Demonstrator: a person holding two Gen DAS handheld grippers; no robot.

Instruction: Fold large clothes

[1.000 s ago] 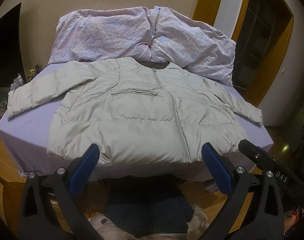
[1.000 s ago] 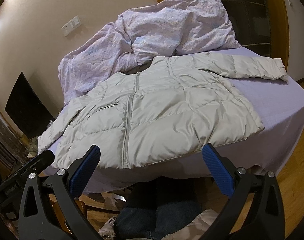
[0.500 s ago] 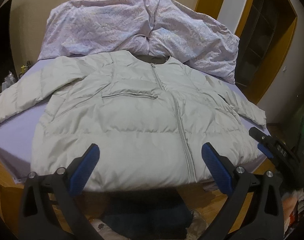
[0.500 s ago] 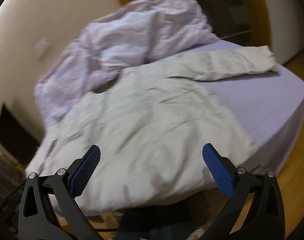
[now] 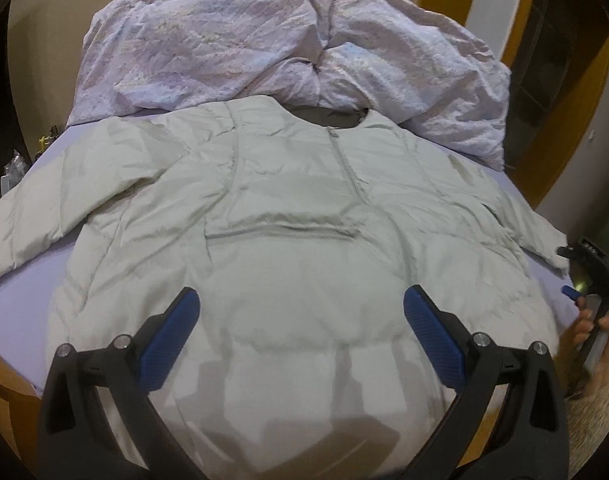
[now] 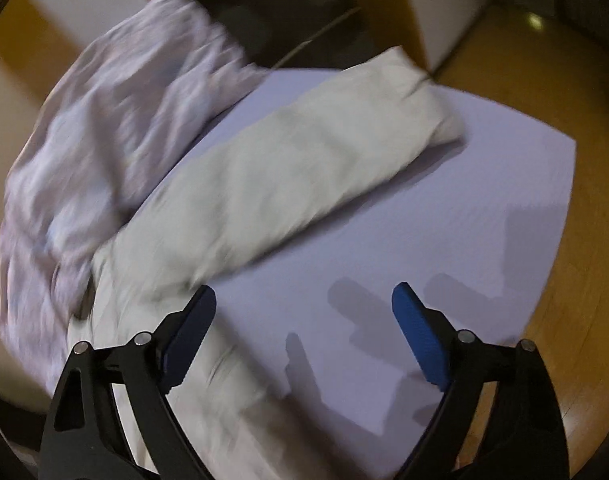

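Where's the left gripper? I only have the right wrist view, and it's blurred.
Observer: The left gripper is open and holds nothing. It hovers over the lower front of the jacket.
Operator: What about the sleeve I can't see?
Observer: The other sleeve lies spread out on the bed sheet, not folded in.
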